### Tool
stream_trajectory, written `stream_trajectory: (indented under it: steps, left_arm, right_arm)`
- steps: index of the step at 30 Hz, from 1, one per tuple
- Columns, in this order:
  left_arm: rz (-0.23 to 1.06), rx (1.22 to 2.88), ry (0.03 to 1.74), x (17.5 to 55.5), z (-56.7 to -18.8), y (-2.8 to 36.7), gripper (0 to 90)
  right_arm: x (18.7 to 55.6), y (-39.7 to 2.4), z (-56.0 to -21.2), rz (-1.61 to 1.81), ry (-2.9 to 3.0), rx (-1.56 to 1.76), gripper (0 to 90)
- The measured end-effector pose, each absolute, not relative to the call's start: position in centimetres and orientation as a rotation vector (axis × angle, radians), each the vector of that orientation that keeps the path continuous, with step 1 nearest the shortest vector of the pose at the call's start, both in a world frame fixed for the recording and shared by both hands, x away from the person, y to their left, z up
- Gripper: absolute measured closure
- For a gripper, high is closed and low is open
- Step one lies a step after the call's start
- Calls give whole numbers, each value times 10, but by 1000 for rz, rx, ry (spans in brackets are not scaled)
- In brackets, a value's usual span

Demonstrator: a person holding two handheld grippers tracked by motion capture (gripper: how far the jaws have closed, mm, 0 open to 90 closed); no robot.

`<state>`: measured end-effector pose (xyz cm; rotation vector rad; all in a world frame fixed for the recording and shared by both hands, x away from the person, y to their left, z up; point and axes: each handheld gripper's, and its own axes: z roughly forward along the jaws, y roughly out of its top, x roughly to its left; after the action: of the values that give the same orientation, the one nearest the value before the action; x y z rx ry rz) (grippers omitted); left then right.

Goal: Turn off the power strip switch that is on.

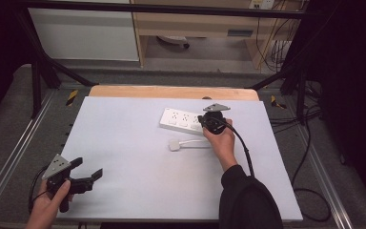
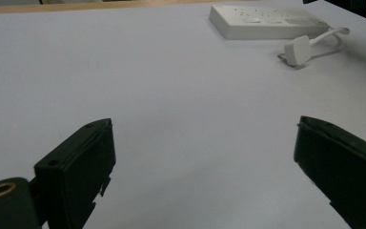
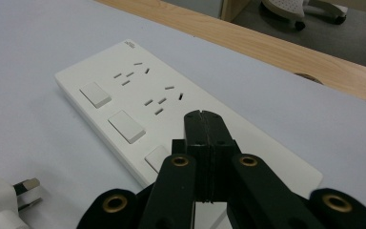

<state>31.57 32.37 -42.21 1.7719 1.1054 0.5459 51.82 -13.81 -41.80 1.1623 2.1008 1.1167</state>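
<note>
**Left jaws wide, right jaws pressed together**

We see the left gripper at lower left of the high view, held low in the left hand, jaws spread wide and pointing right. The right gripper sits right of centre, gripped by the right hand, dark sleeve entering from the bottom edge. Its jaws meet flush, angled downward.

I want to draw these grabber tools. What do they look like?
Both the left gripper and the right gripper are black, each with a grey three-cornered plate on top and a black cable trailing off. Brass-coloured rings sit at the joints. The right arm wears a black sleeve.
</note>
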Motion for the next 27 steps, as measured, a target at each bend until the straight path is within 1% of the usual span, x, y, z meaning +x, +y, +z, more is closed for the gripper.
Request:
stream_trajectory:
  steps: [27]
  left_arm:
    - [543,1777,1103,316,-423,323,68]
  right_arm:
    - [517,-125,-428,1122,2132,1156,900]
